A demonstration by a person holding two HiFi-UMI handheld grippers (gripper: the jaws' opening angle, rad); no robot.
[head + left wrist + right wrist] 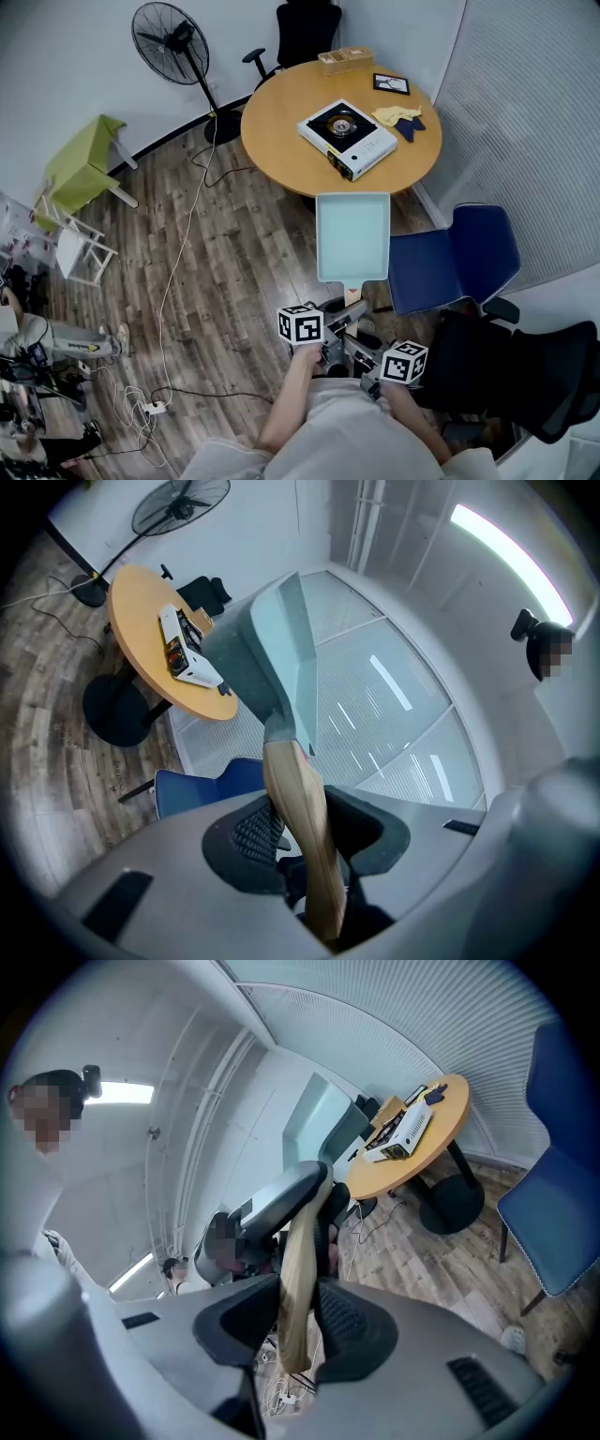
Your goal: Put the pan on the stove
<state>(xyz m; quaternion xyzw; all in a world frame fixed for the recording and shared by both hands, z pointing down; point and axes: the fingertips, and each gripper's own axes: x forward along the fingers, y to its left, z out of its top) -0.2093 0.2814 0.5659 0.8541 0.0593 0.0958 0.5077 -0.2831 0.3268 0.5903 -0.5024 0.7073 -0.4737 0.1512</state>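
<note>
Your left gripper (314, 841) is partly closed, its jaws pinching the wooden handle (298, 799) of the pan (272, 639). The handle runs down between the two pads and fills the gap. Your right gripper (302, 1321) has the same hold. Its jaws are clamped on the handle's free end, and the tip sticks out just past them toward you. In the right gripper view the left gripper sits further up the handle, nearer the pan body. So both tools grip one handle, left ahead and right behind, with neither jaw pair spread beyond the handle's width.

From the head view, the pan (352, 234) is a pale teal square one, open side up. You hold it out in front of you in the air over the wood floor. Its far edge is just short of the near rim of the round table (281, 103), and the blue chair (469, 253) is beside it on your right. The pan touches nothing but the grippers. The stove (347, 138) sits on the table, near its middle, well apart from the pan, with its burner bare.
</note>
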